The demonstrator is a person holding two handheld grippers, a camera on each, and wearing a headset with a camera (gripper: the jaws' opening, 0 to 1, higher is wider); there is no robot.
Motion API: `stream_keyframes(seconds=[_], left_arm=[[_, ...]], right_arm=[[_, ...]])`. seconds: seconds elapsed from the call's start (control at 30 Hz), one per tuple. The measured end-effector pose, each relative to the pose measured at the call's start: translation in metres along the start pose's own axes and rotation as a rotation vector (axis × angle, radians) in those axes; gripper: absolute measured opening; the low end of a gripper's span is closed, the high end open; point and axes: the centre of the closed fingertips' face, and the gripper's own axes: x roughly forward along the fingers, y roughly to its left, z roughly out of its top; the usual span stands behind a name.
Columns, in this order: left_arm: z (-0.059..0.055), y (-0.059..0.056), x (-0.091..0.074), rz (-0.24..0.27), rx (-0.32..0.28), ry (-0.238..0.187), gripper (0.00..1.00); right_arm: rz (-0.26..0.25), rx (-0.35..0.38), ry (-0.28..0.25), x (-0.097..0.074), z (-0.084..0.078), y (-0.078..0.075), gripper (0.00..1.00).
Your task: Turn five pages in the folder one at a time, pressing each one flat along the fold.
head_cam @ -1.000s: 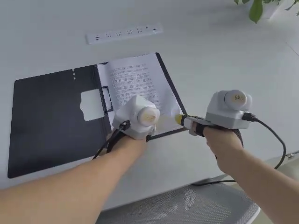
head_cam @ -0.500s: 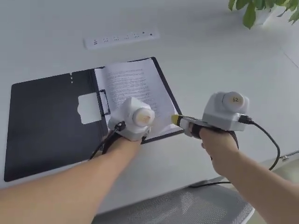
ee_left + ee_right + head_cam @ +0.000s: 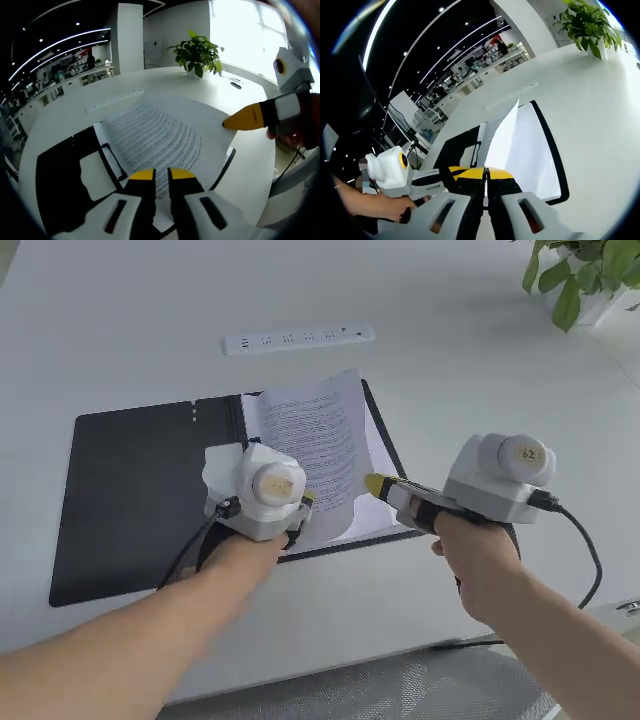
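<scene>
White page (image 3: 322, 435) now arched up ahead of left tool (image 3: 305, 500), flat a second ago; right tool (image 3: 376, 485) clamped on its edge, left jaws together. Turn underway.

Power strip (image 3: 298, 338) on white table (image 3: 480, 370) (plant (image 3: 570, 280) beyond).

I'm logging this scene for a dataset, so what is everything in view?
folder: one, black, open on the table
top page: one, white, printed, right edge lifted
power strip: one, white, beyond the folder
potted plant: one, green, far right corner
table: one, white, under everything
cable: one, black, near right
left gripper: one, white, yellow tips, over the top page's lower edge
right gripper: one, white, yellow tips, shut on the top page's right edge
</scene>
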Motion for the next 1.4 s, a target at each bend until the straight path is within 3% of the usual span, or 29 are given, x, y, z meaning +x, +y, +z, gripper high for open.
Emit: stream_keyframes(seconds=[0.13, 0.3, 0.5, 0.67, 0.83, 1.03, 1.4], left_arm=[[0.010, 0.019, -0.024, 0.030, -0.033, -0.043, 0.07], [0.014, 0.040, -0.054, 0.060, -0.064, -0.081, 0.08], [0.009, 0.071, -0.094, 0.119, -0.110, -0.119, 0.08], [-0.006, 0.103, -0.129, 0.180, -0.149, -0.134, 0.07], [-0.019, 0.123, -0.154, 0.222, -0.165, -0.133, 0.07], [-0.027, 0.141, -0.180, 0.263, -0.195, -0.149, 0.07], [-0.051, 0.163, -0.209, 0.311, -0.234, -0.139, 0.07]], right_arm=[[0.055, -0.026, -0.014, 0.004, 0.007, 0.031, 0.00], [0.121, -0.052, -0.022, 0.009, 0.011, 0.068, 0.00], [0.205, -0.076, -0.007, 0.019, 0.005, 0.112, 0.00], [0.248, -0.105, 0.027, 0.034, -0.010, 0.142, 0.00], [0.277, -0.127, 0.061, 0.049, -0.027, 0.164, 0.00], [0.295, -0.154, 0.118, 0.070, -0.051, 0.184, 0.00], [0.282, -0.181, 0.194, 0.098, -0.084, 0.195, 0.00]])
